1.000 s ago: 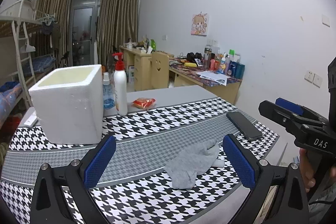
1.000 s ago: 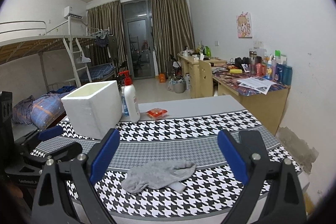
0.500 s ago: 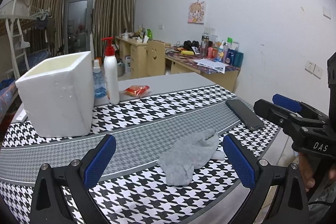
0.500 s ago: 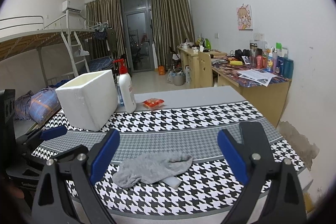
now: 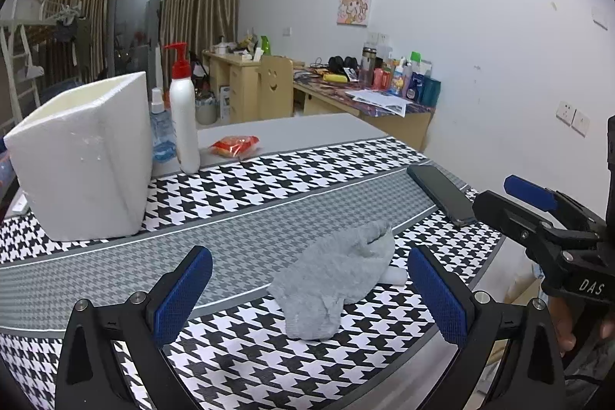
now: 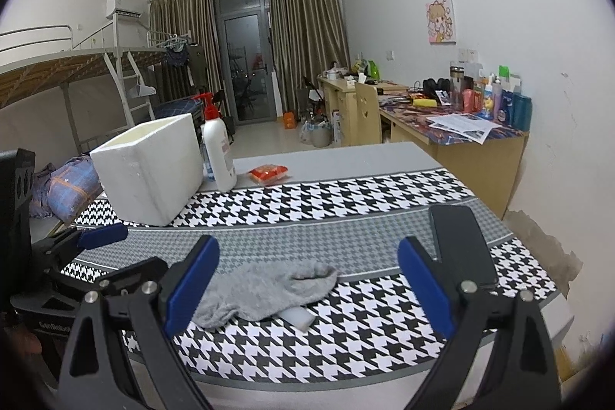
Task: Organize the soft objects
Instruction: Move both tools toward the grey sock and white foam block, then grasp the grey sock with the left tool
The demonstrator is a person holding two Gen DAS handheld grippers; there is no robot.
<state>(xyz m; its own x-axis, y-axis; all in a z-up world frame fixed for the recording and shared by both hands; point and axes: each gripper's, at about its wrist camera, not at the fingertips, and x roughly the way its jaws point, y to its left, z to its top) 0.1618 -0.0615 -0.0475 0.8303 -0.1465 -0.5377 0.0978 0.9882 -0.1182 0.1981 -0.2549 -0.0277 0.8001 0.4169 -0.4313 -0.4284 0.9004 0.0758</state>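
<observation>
Left to right on the houndstooth-covered desk: white foam box, pump bottle, grey sock, black phone. The sock lies crumpled near the front edge, ahead of the left tongs and right tongs, both spread wide and empty.

Sock: fuzzy grey knit cloth. Box: white foam, grainy matt. Phone: glossy black. Pump bottle: smooth white plastic. Table cover: woven houndstooth fabric.
</observation>
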